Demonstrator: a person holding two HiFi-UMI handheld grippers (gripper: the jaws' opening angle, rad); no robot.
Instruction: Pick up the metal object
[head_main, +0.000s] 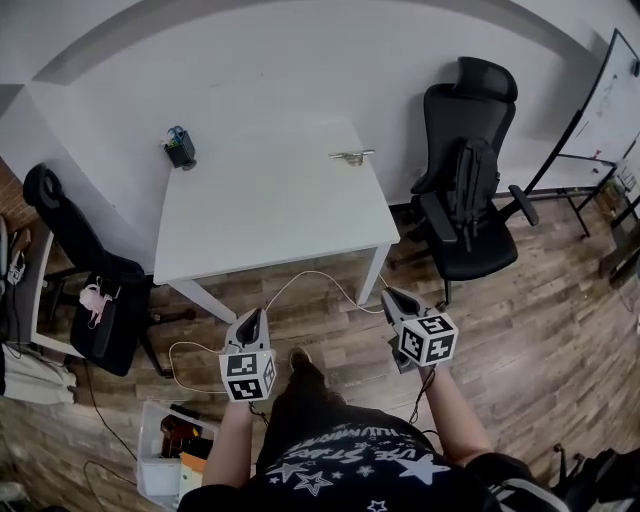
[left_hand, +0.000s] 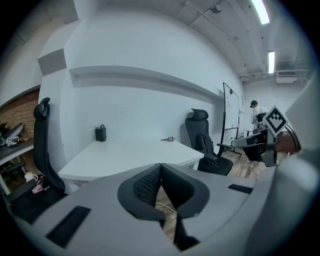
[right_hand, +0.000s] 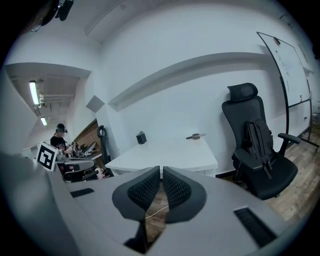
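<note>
White desk (head_main: 270, 215) holds the metal object (head_main: 352, 155) at its far right edge; my left hand-held gripper (head_main: 256, 314) and right hand-held gripper (head_main: 389, 294) hover off its near edge, pinched together, empty; only the gripper views show a person (left_hand: 255, 111)

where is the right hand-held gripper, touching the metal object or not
Apart. Head view: the right hand-held gripper is over the floor, short of the table, and the metal object lies near its far edge.

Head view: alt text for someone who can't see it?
A person holds the left gripper and right gripper, both shut and empty, before a white table. A metal object lies near its far right corner, a dark container far left.
</note>
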